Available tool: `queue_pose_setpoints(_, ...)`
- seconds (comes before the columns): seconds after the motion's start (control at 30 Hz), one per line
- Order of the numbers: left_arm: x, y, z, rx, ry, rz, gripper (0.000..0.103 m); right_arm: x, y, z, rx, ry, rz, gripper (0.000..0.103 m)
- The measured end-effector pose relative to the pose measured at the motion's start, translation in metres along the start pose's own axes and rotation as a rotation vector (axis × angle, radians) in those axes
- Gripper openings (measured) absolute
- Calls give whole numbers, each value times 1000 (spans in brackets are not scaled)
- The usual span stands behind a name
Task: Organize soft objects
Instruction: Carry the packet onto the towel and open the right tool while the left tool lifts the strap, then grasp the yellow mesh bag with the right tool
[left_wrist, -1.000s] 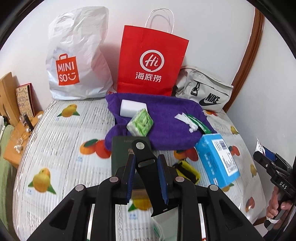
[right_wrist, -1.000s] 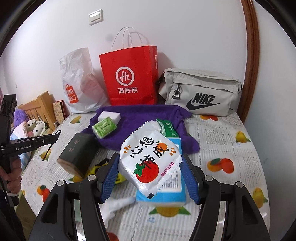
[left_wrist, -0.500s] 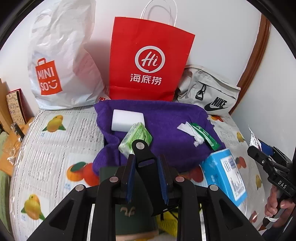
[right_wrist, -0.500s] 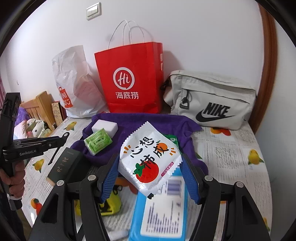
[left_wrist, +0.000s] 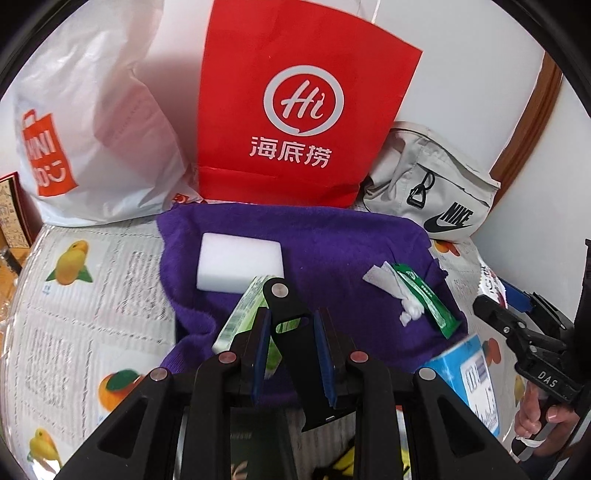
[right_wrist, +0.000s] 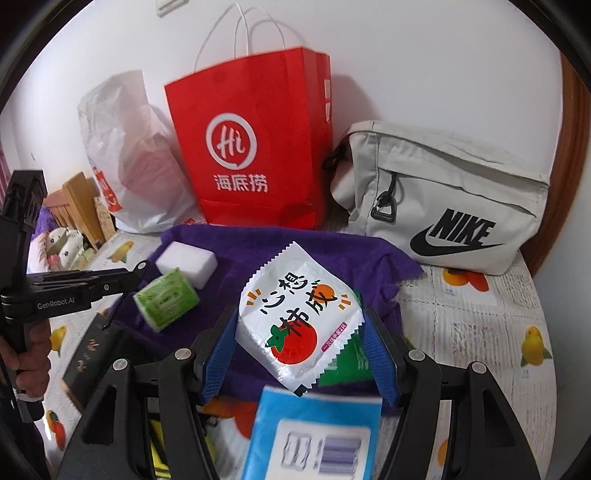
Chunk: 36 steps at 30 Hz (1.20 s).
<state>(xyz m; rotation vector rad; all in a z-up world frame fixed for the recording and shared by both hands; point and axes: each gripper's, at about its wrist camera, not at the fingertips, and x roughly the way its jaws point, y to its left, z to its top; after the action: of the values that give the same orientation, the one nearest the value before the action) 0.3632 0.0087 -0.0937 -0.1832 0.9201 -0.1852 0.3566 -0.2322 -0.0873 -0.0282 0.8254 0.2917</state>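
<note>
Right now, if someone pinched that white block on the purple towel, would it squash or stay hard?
The white block looks like a foam sponge: matte, soft-edged, so it would probably squash and feel light. Lying flat on the purple towel, it seems unlikely to roll or slip.

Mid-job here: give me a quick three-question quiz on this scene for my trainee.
1. True or false: the right gripper is empty.
2. Fill in: the paper bag standing between the white plastic bag and the grey Nike pouch is ___.
3. The white sponge block lies on: A. the purple towel; B. the paper bag; C. the grey Nike pouch.

Key: 1 false, it grips a white snack packet; 2 red; 3 A.
</note>
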Motion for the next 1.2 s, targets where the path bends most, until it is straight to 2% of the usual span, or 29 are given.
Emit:
queue_pose_setpoints(0.27, 27, -5, 12, -9, 31, -20, 23, 33, -1, 7, -36, 55, 24, 65)
queue_pose_setpoints(0.4, 42, -6, 15, -12, 54, 3, 23, 51, -2, 5, -41, 97, 33, 65)
queue_pose_setpoints(0.87, 66, -4, 20, -27, 93, 3, 26, 88, -9, 4, -30, 230, 57, 66)
queue_pose_setpoints(0.93, 67, -4, 20, -30, 96, 3, 27, 91, -9, 4, -26, 241, 55, 74)
queue_pose_setpoints(1.03, 67, -3, 18, -32, 97, 0, 27, 96, -10, 3, -22, 260, 36, 80)
queue_pose_setpoints(1.2, 64, -4, 18, -20, 99, 0, 27, 92, -8, 5, -22, 234, 32, 81)
